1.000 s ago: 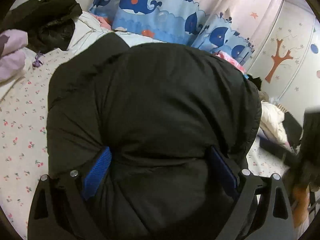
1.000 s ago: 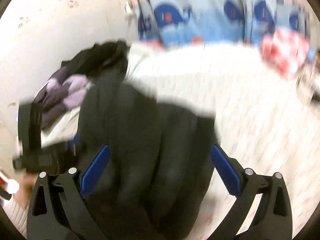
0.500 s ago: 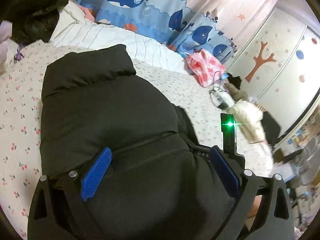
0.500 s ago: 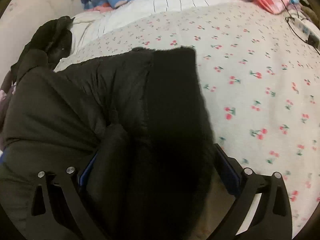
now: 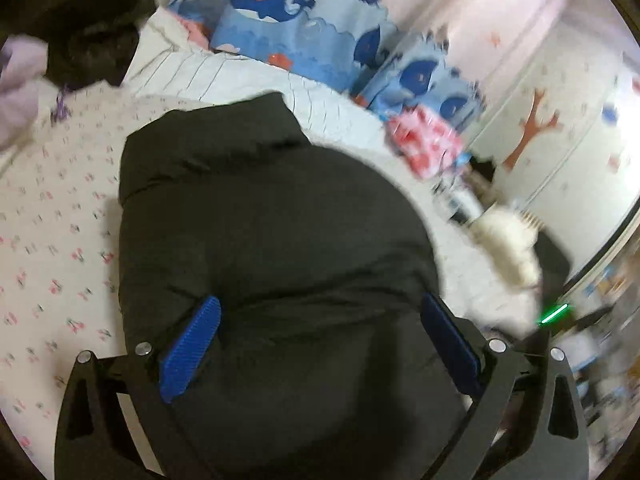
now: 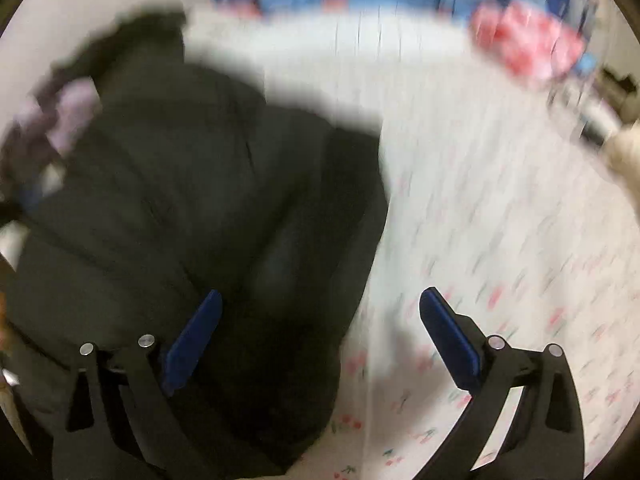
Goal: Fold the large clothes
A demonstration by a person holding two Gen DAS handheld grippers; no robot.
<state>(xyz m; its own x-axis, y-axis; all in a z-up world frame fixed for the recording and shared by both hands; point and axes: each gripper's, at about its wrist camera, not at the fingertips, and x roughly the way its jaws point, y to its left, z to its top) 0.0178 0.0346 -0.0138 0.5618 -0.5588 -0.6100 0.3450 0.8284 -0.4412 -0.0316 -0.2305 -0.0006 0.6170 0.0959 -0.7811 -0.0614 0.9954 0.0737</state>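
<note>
The black puffer jacket [image 5: 272,240] lies bunched on the cherry-print bed [image 5: 48,240]. The left gripper [image 5: 320,344] and right gripper [image 6: 320,336] both hover with fingers spread wide, gripping nothing. To fold well, pinch opposite hem corners, pull taut, then lay flat before creasing. The right view is blurred.

A bed with a white sheet [image 5: 52,216] printed with small red cherries. A bulky black jacket [image 5: 272,248] lies across its middle. At the far side, whale-print pillows [image 5: 304,32] lean by the wall, a striped white quilt [image 5: 208,76] in front of them. A dark clothes pile [image 5: 92,24] sits in the far left corner, a pink-and-red bundle [image 5: 424,144] at the far right
</note>
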